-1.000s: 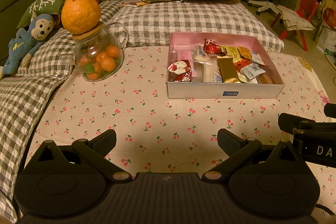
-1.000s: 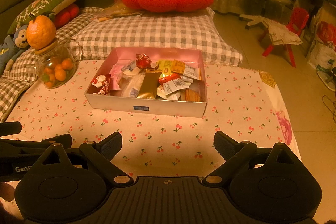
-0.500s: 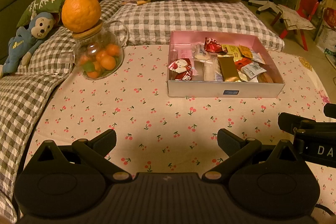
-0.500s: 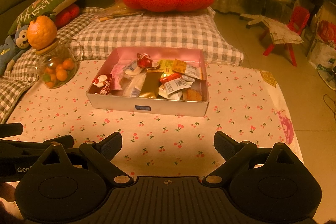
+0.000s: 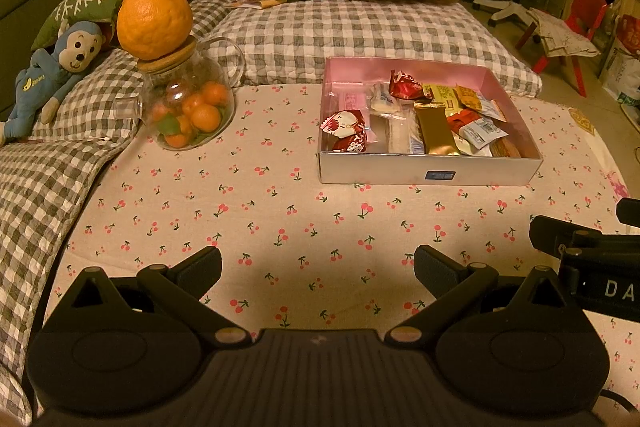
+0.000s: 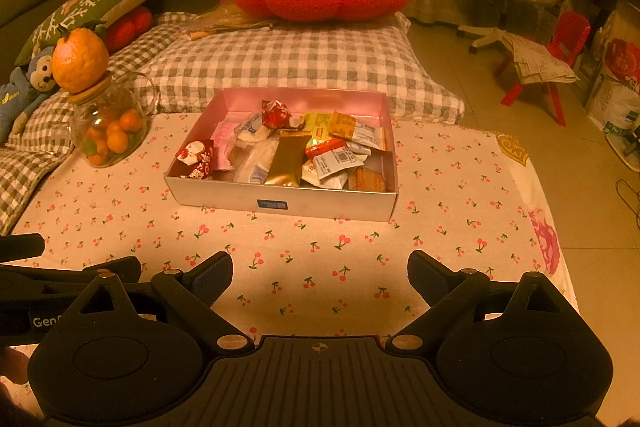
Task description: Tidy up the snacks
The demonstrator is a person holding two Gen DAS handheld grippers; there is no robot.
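1. Since the frame one second earlier both tools had drawn back a little: the snack box (image 5: pixel 430 177) sat slightly higher and smaller in each view, and nothing on the desk (image 5: pixel 280 219) had moved.
2. The left tool (image 5: pixel 318 265) and the right tool (image 6: pixel 320 273) were both wide open and held nothing, hovering over the cherry-print cloth well short of the box.
3. The snacks (image 6: pixel 286 157) lay mixed and overlapping inside the box (a gold packet (image 6: pixel 287 159) in the middle, a red-white one (image 6: pixel 196 157) at the left end).
4. Risk, in my judgement: the slippery overlapping wrappers could make a tool pinch two packets, or push the light box across the cloth toward the glass jar (image 5: pixel 186 111) with the orange (image 5: pixel 154 21) balanced on it.
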